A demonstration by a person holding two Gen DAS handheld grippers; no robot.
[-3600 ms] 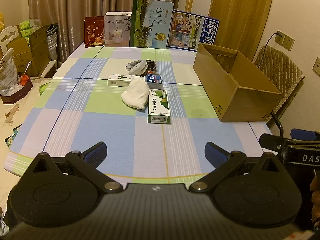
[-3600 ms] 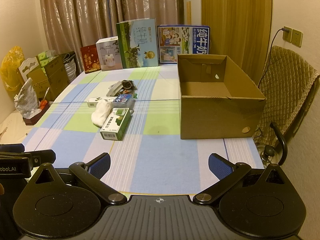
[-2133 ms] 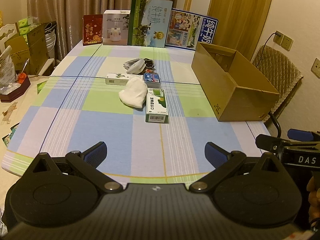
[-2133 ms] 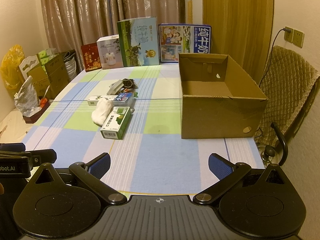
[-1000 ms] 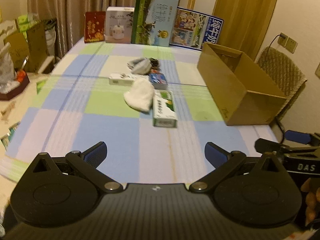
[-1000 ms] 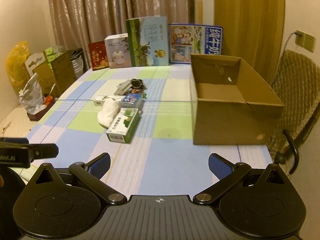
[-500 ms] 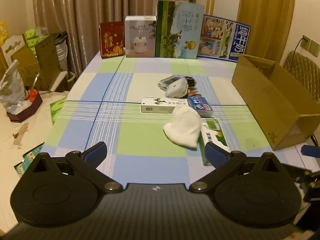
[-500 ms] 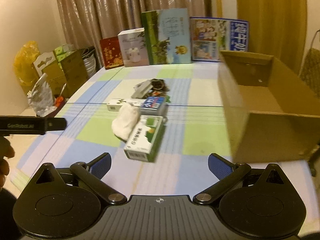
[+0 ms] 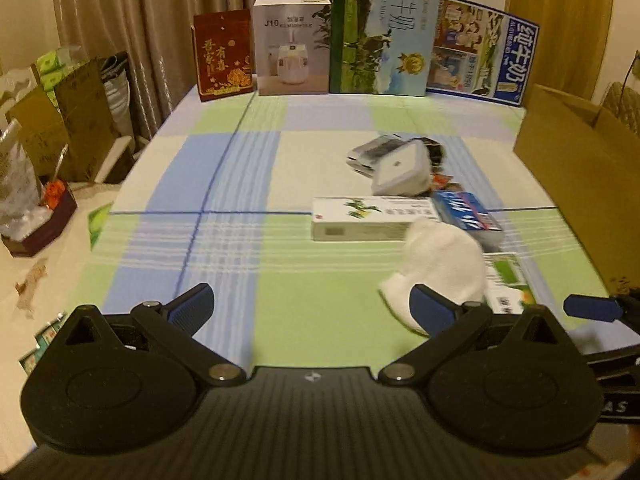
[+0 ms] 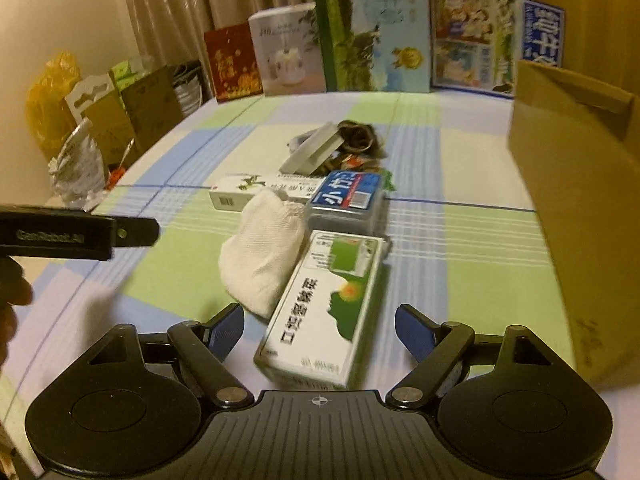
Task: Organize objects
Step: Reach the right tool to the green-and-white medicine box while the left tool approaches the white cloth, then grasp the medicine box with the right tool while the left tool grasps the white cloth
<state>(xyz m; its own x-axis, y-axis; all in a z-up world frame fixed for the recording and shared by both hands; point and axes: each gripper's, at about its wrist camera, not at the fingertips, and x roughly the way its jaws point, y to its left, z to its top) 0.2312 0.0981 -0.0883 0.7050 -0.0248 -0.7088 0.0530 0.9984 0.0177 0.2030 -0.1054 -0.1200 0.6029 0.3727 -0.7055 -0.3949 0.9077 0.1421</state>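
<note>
**Checked Table, Cluttered Middle**

Left wrist view: the checked tablecloth (image 9: 224, 184) ran to curtains (image 9: 132, 20) and upright cartons (image 9: 382, 32). The left gripper (image 9: 310, 308) stood apart, empty, beside the white cloth (image 9: 440, 264).

Right wrist view: the right gripper (image 10: 318, 330), jaws just closing yet apart, straddled the green-and-white box (image 10: 332, 304); the cardboard box (image 10: 580, 208) stood right.

Both grippers are tipped down toward the table. The left gripper (image 9: 311, 305), black with blue finger pads, has its jaws spread wide with nothing in them. The right gripper (image 10: 319, 332), same black-and-blue build, has just been narrowing its jaws, but they're not pressing on anything.
</note>
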